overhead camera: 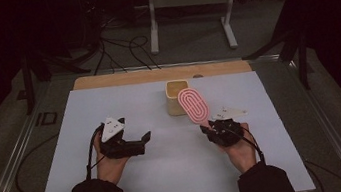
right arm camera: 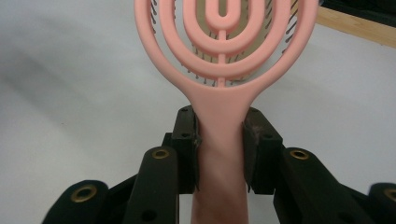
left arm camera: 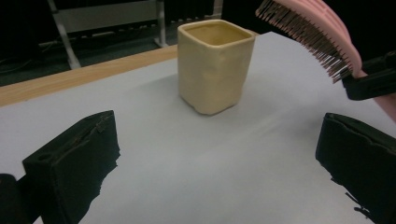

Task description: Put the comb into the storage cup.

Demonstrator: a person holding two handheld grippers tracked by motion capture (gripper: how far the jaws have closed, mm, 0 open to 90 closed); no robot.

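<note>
Hairbrush [overhead camera: 194,103] handle sits clamped in the right gripper [overhead camera: 212,127], its long axis angled far-left — head over the yellow cup [overhead camera: 177,96] just beyond; left gripper [overhead camera: 145,139] wide, empty.

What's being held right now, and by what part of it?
The right gripper holds the pink hairbrush by its handle, just below the head. The left gripper is open, holding nothing.

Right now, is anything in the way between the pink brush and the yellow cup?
Nothing visible is. The right gripper holds the pink brush by its handle, its head just beside the yellow cup. The left gripper waits open, off to the side.
</note>
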